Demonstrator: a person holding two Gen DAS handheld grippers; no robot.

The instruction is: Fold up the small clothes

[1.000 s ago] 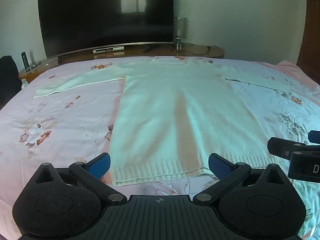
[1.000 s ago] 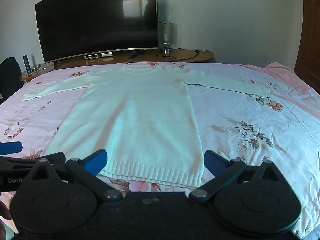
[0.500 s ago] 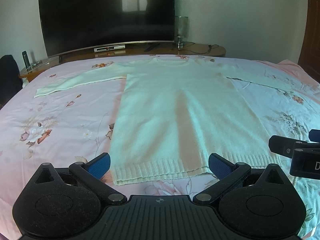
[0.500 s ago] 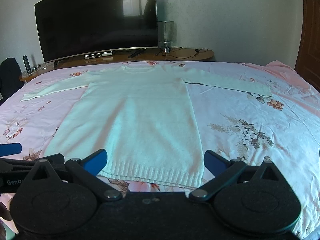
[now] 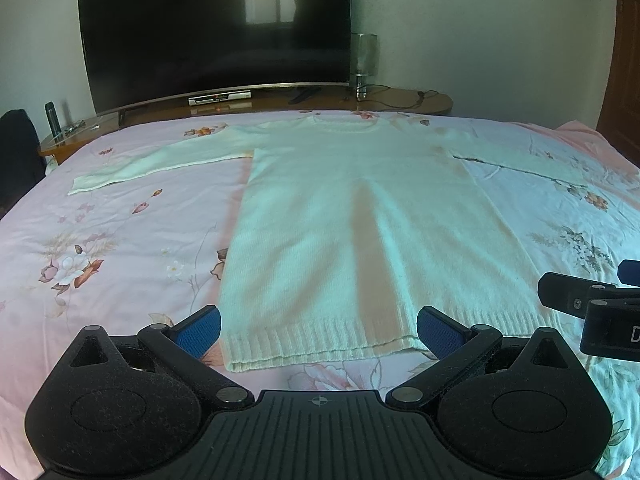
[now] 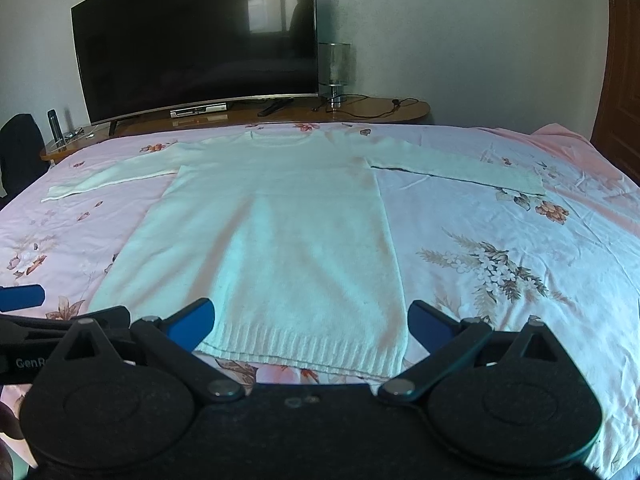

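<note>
Nothing folded yet: the pale white knitted long-sleeved sweater (image 5: 360,232) lies flat, front up, filling the centre of both frames on the pink floral bedsheet (image 5: 112,248). Neckline is at the far end, ribbed hem (image 5: 320,340) nearest me. One sleeve runs out toward the upper left of the frame (image 5: 152,164), the other toward the upper right (image 6: 460,168).

My left gripper (image 5: 318,330) is spread wide, holding nothing. The blue pads (image 5: 200,330) sit low in the frame either side of the hem's left portion, above the cloth as far as I can tell. My right gripper (image 6: 310,322) is likewise wide apart and empty, bracketing the hem's right portion. In the left view its black body shows at the right edge.

Step in hand, my read: pre-grasp, both tools lined up at the near edge, no contact yet.

Next move likely calls for:
- picking the first fold: sleeves in, or hem up to neckline
- going down onto the cloth and pinching both layers of knit, not just the top one
- lifting evenly on both sides so the soft knit doesn't skew or drag the sheet

Background only, top of frame: large black curved TV (image 5: 212,28) on a wooden stand (image 5: 400,102).
</note>
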